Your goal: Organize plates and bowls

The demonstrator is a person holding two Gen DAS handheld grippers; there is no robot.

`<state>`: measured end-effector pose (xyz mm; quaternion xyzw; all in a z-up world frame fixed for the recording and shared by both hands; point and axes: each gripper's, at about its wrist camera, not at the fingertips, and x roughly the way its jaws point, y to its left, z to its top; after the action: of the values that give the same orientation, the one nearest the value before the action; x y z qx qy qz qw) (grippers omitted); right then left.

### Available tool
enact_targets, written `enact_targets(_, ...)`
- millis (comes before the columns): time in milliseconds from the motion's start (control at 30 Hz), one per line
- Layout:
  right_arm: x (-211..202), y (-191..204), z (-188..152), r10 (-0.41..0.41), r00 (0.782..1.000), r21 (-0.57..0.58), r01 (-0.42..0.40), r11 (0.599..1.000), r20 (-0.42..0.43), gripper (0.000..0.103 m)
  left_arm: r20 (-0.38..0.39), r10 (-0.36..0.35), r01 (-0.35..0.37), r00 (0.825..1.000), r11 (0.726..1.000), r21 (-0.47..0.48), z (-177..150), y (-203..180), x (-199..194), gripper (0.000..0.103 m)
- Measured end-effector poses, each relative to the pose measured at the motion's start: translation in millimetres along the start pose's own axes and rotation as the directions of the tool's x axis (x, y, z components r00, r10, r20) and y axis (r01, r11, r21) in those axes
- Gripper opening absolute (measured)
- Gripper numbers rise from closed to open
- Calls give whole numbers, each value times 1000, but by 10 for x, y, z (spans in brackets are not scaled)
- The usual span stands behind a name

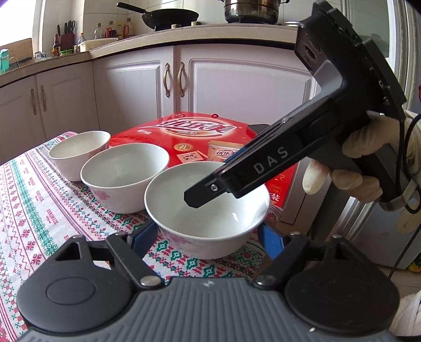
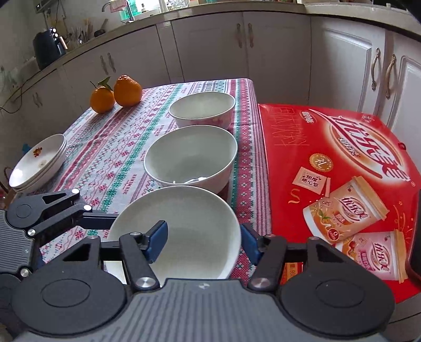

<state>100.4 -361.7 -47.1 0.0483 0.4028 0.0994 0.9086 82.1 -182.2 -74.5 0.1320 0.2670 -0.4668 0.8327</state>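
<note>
Left tongs [image 1: 206,236] flank glossy round near bowl [image 1: 231,213], contact unclear | right tongs [image 2: 202,238] wide astride its rim

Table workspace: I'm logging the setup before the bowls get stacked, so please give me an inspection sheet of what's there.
Surface: patterned tablecloth, lying flat.
Job's things: three upright bowls in a row, nearest bowl, middle bowl, far bowl; plate stack at the table's edge.
Clutter: two oranges; red box beside the bowls.
Grippers: left gripper straddles the nearest bowl from outside, contact unclear; right gripper open, one finger inside that bowl, one outside.
Cables: black cable at the right gripper's handle.
Surroundings: white cabinets; wok and pot on the counter.
</note>
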Motion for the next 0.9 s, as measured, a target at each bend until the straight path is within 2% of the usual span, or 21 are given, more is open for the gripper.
enact_targets(333, -25, 36, 17, 13, 1000, 20, -13, 1000, -6, 66, -17, -9, 9, 1000, 1000, -4, 12, 28, -27, 82)
enact_targets(567, -99, 197, 54, 41, 999, 6, -41, 999, 12, 66, -36, -4, 3, 999, 1000, -26, -8, 78, -170, 82)
enact_targets(900, 20, 577, 185, 115, 993, -46, -115, 992, 5, 67, -45, 69, -72, 997, 995, -62, -81, 247, -540, 82)
